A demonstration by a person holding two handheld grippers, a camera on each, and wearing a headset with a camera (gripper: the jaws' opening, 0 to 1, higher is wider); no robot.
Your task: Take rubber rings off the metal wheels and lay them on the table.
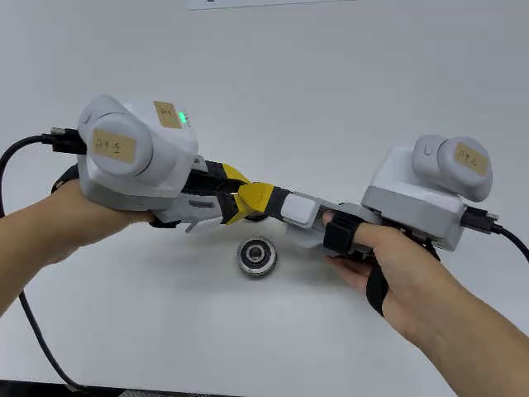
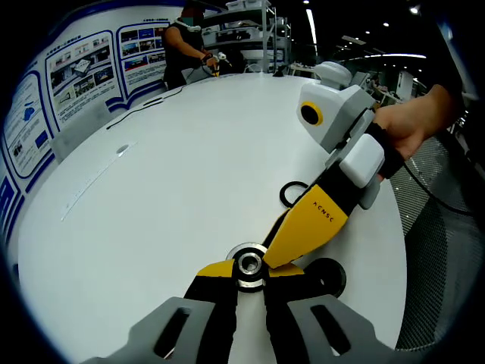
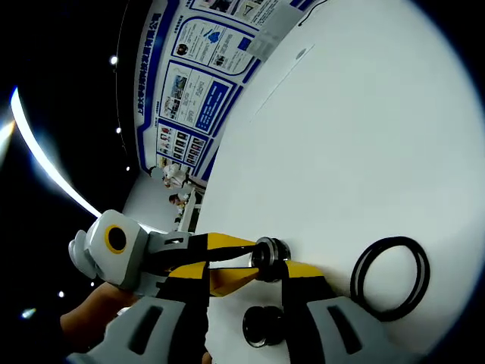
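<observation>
- Left gripper (image 2: 248,271) clamps the wheel (image 2: 248,263) above the near counter (image 1: 372,83); a weak clamp would drop it.
- Right gripper (image 3: 267,273) at the wheel's rim, grip unclear; slipping jaws could knock the wheel free.

The left gripper (image 2: 248,271) and right gripper (image 3: 265,274) are meeting fingers to fingers above the counter (image 1: 347,91), a wheel (image 3: 269,252) sitting between them. A second wheel (image 1: 256,256) is lying on the counter just below, rubber rings (image 3: 390,277) lying nearby.
</observation>
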